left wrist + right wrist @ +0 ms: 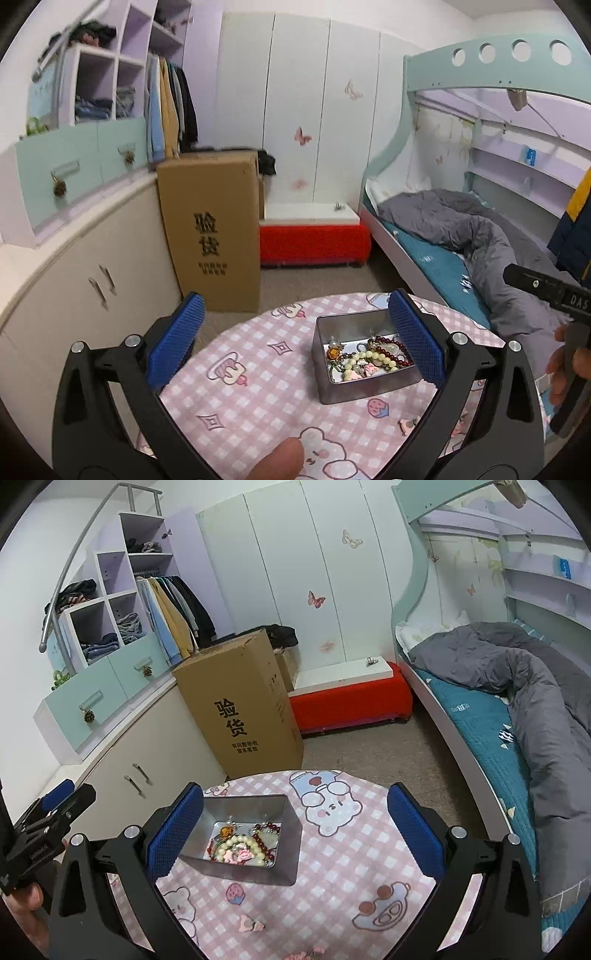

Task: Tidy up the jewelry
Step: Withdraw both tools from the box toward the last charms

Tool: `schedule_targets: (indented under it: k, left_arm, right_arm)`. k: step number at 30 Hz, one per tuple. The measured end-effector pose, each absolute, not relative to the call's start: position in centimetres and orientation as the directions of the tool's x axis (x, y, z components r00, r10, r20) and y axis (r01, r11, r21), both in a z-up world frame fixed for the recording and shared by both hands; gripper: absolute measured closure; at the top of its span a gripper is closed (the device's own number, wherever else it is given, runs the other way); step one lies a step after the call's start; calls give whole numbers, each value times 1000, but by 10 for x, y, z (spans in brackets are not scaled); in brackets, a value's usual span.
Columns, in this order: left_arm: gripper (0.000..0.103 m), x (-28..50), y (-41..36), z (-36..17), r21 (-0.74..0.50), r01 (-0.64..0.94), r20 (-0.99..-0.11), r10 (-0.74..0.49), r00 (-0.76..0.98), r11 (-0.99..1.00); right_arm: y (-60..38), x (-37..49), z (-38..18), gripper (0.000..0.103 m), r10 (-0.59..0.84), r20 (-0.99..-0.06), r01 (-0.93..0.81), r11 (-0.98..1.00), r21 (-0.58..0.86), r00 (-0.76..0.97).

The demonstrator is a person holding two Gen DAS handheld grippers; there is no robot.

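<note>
From the left wrist view, the left gripper (295,332) is hanging wide apart with nothing between its blue pads, above the round table covered in pink checked cartoon cloth (258,387). The open rectangular silver metal tin (369,387) is sitting toward the table's far right edge, just ahead of the right-hand pad, holding a tangle of cream and dark red bead bracelets (365,356). A small pink charm (408,424) is lying loose on the cloth near the table's right edge, close in front of the tin.

From the right wrist view, the right gripper (295,812) is likewise standing released and empty; the tin (255,873) is sitting just beside its left pad, and two loose pink charms (251,923) are lying toward the near edge (the nearest one partly cut off).

The bracelets are probably light, limp and slippery, so pinching across a strand looks safest; the tiny charms likely call for a fingertip pinch flat against the cloth
</note>
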State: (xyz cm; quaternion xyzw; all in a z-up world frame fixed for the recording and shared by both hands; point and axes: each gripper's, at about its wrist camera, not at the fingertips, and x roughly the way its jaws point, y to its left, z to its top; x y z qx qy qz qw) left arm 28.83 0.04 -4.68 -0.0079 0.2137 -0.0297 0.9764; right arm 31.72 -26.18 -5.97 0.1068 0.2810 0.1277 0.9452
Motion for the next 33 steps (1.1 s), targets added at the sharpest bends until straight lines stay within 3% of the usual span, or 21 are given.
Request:
schedule_targets:
  k: [13, 22, 30, 33]
  left_arm:
    - [6, 190, -17, -23, 38, 32, -314, -18, 949, 999]
    - [6, 123, -21, -29, 19, 65, -261, -58, 964, 998]
    - [6, 117, -31, -55, -2, 137, -292, -132, 947, 991]
    - [6, 134, -40, -75, -20, 188, -344, -183, 921, 982]
  right_arm:
    - [-249, 233, -39, 7, 327, -442, -234, 939, 252, 836]
    - [-247, 158, -37, 7, 301, -371, -236, 949, 210, 879]
    - [-251, 122, -51, 7, 246, -346, -193, 965, 179, 906]
    - [-253, 120, -64, 7, 217, -361, -173, 973, 151, 907]
